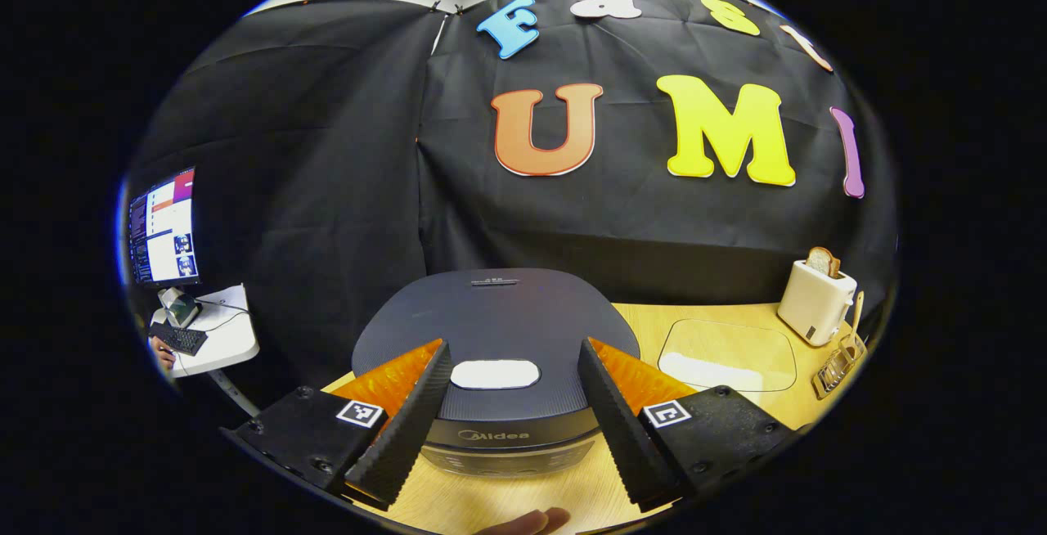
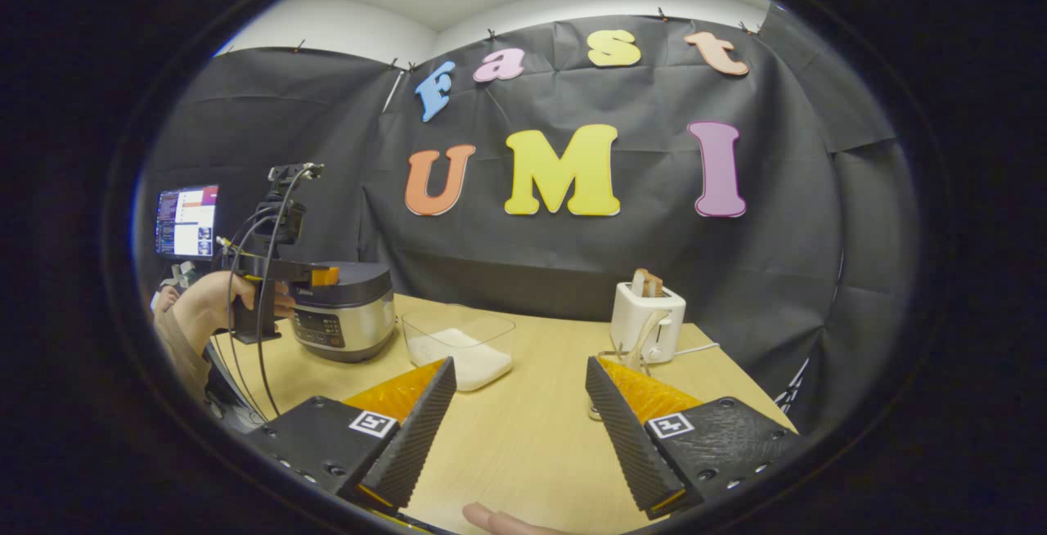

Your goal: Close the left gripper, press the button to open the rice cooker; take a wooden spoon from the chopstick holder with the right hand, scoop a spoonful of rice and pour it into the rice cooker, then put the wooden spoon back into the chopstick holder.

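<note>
The dark-lidded rice cooker point(image 1: 491, 322) sits shut right in front of my left gripper point(image 1: 514, 348), whose jaws stand open on either side of the white oval lid button point(image 1: 495, 374). In the right gripper view the cooker point(image 2: 348, 314) stands at the far left, with the left gripper point(image 2: 325, 276) over its lid, held by a hand point(image 2: 208, 302). My right gripper point(image 2: 520, 365) is open and holds nothing above the table. The wire chopstick holder point(image 2: 615, 355) with the wooden spoon point(image 2: 646, 330) stands before the toaster, partly behind my right finger. A clear tub of rice point(image 2: 462, 351) sits beside the cooker.
A white toaster point(image 2: 648, 318) with a slice of bread stands at the back right of the wooden table point(image 2: 523, 437). In the left gripper view the rice tub point(image 1: 726, 355), toaster point(image 1: 815, 298) and holder point(image 1: 838, 363) lie to the right. A monitor point(image 1: 164, 228) stands far left.
</note>
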Available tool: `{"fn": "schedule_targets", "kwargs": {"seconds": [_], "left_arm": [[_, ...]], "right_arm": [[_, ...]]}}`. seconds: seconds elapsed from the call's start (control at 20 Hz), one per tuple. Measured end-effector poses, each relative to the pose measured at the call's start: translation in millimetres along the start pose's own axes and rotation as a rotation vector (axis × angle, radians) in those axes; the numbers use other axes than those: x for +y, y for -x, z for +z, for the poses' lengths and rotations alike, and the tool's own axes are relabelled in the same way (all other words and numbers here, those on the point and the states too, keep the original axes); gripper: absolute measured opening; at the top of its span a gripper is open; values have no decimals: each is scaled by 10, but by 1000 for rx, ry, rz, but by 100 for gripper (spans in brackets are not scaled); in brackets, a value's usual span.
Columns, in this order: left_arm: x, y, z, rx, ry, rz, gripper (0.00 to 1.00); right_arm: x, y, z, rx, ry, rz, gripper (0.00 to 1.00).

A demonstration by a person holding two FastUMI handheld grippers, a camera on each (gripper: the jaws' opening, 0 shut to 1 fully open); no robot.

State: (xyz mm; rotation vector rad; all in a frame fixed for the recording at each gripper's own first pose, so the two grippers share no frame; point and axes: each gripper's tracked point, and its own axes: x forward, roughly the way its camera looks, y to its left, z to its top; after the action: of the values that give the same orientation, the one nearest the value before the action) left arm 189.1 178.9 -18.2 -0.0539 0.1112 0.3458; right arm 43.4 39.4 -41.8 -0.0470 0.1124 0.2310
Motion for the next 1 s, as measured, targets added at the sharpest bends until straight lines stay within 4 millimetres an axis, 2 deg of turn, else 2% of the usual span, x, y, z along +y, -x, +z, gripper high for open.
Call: {"fn": "schedule_targets", "kwargs": {"seconds": [0.3, 0.5, 0.6, 0.7, 0.85, 1.0], "left_arm": [[-9, -4, 61, -107, -34, 8, 99], [-27, 91, 51, -61, -13, 6, 98], [-169, 213, 130, -57, 3, -25, 98], [-223, 395, 224, -67, -20, -36, 98], [-386, 776, 370, -109, -44, -73, 98], [-526, 1196, 341, -125, -25, -117, 97]], "right_arm": [[-8, 82, 25, -4, -7, -20, 97], [-108, 159, 75, -22, 3, -59, 95], [-181, 185, 97, -29, 0, -84, 95], [-219, 223, 120, -33, -7, -94, 95], [-275, 302, 171, -44, -16, -107, 95], [-313, 379, 218, -65, -10, -130, 95]]}}
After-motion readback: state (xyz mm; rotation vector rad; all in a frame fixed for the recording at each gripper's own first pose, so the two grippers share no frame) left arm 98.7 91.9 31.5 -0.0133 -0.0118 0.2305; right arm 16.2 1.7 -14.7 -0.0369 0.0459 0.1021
